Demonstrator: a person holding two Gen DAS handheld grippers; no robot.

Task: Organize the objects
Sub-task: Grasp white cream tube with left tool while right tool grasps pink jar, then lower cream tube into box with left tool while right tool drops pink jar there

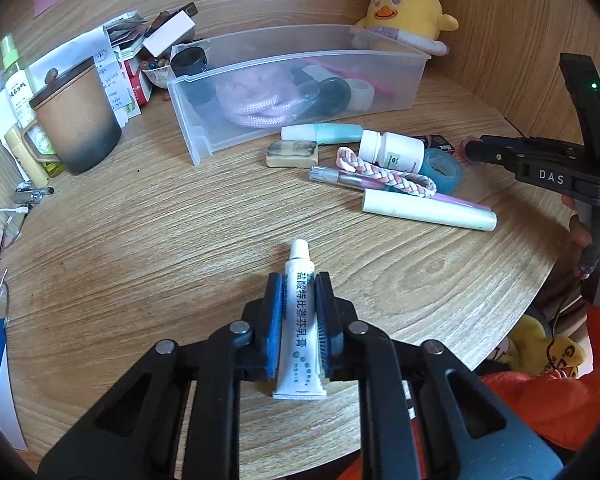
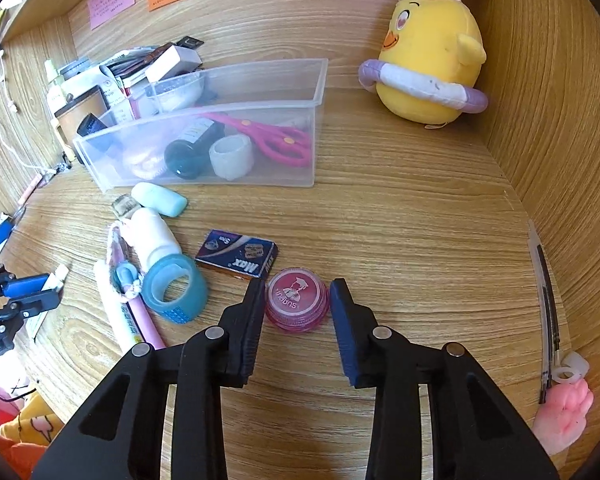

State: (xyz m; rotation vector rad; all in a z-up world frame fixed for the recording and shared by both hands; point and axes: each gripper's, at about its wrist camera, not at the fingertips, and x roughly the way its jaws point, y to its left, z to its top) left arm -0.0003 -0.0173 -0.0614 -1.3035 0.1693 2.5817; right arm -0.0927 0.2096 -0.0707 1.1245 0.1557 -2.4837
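Observation:
My left gripper is shut on a white ointment tube, cap pointing away, over the wooden table. It also shows at the left edge of the right wrist view. My right gripper is open, its fingers on either side of a round pink jar that rests on the table; the left pad is close to the jar. A clear plastic bin holds pink scissors, a dark bottle and a tape roll.
Loose items lie in front of the bin: a white pill bottle, blue tape roll, braided band, pens, a mint tube, an eraser and a blue box. A brown mug and a yellow plush stand behind.

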